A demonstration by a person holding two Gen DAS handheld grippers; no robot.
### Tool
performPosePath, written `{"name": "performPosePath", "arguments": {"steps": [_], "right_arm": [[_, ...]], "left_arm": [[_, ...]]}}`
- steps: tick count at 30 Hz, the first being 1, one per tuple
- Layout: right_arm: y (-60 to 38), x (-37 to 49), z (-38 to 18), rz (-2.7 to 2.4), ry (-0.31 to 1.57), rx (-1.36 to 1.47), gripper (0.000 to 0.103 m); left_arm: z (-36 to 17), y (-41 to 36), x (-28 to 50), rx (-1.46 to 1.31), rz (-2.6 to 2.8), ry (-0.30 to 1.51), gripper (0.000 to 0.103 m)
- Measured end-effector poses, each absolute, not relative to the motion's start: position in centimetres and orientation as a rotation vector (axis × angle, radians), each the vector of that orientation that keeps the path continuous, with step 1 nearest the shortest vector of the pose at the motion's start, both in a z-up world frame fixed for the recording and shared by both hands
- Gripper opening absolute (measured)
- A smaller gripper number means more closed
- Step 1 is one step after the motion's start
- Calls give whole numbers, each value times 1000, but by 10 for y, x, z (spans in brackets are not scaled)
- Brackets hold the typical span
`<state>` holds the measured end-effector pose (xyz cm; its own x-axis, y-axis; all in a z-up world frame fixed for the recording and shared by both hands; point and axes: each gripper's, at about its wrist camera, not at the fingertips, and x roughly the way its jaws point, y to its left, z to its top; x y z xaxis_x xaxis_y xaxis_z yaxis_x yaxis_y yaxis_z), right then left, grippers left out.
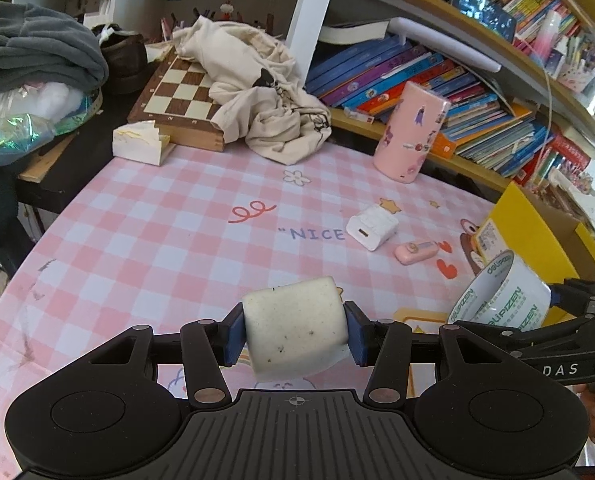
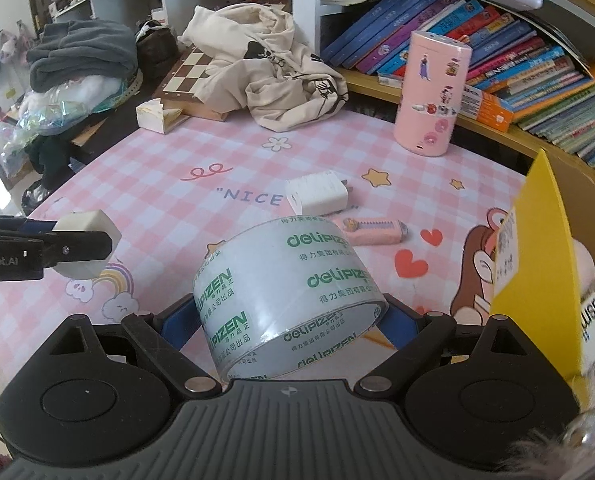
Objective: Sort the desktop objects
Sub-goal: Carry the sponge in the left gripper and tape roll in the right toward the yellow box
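Your left tool (image 1: 295, 334) clamps a speckled white foam block (image 1: 295, 328); your right tool (image 2: 291, 320) clamps a clear printed tape roll (image 2: 285, 292). Both held above the worktop (image 1: 157, 240). Carry step; next probably the yellow box (image 2: 537, 248) at 3 o'clock.

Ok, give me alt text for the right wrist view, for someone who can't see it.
The right tongs grip a tape roll above a pink checked table. At far left the left tongs hold a white eraser. Beyond lie a white charger and a pink cutter, with a yellow box at right.
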<state>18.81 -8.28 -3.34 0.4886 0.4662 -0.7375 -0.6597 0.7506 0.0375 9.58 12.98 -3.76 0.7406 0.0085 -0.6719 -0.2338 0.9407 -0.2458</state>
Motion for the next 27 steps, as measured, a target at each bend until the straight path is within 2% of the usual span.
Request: {"name": "performPosePath", "arguments": {"steps": [27], "right_arm": [[-149, 126, -35, 504, 829, -167, 93]], "left_arm": [[-33, 89, 71, -280, -36, 727, 48]]}}
